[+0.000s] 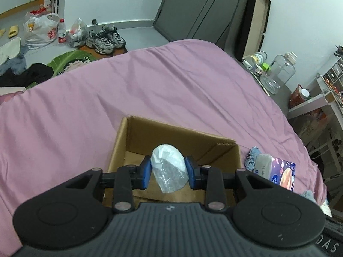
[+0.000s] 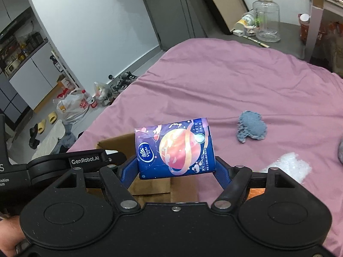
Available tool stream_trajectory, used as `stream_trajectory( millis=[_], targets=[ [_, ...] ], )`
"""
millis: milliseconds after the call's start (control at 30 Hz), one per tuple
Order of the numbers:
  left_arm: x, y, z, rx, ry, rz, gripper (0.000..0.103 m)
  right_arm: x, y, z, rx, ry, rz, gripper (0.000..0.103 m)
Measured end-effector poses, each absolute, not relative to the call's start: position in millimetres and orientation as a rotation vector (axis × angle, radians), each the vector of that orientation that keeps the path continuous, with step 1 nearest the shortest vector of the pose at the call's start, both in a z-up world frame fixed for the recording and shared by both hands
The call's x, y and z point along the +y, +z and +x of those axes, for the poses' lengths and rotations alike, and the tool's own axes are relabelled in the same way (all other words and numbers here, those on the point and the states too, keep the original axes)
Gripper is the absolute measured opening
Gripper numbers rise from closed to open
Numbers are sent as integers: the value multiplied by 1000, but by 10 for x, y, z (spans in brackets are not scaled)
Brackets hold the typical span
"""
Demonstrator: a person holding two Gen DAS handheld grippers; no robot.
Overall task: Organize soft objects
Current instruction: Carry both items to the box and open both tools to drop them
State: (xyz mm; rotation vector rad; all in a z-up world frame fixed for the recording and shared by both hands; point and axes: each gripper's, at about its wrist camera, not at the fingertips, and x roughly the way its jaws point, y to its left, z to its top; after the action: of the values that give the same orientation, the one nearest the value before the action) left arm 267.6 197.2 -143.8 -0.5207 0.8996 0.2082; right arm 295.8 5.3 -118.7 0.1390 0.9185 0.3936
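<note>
The bedsheet (image 1: 171, 90) is plain mauve-pink, the cardboard box (image 1: 171, 137) brown. The tissue pack (image 2: 174, 147) is deep blue with an orange-pink ringed planet. The frayed cloth (image 2: 251, 126) is faded denim blue.

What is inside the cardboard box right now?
The cardboard box shows only bare floor at its far end. The left gripper holds a white plastic-wrapped bundle above it, hiding the near part of the floor.

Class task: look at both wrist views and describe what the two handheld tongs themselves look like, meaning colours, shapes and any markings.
Both tongs are matte black, with two round discs flanking a ribbed centre plate and silver pivot pins on the link bars. The left tongs and right tongs each carry blue ribbed fingers. White "GenRobot.AI" lettering marks the left tool's side as seen in the right wrist view. No sleeve is visible.
</note>
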Motion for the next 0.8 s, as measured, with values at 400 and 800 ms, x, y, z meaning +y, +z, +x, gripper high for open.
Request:
stream_trajectory(
  millis=[400,800],
  targets=[
    [2191,-1366,2654,861,251,-608,53,308,-1239,3048,946,430,127,72],
    [2260,-1253,2537,848,321,-621,57,331,-1101,3053,917,438,111,90]
  ],
)
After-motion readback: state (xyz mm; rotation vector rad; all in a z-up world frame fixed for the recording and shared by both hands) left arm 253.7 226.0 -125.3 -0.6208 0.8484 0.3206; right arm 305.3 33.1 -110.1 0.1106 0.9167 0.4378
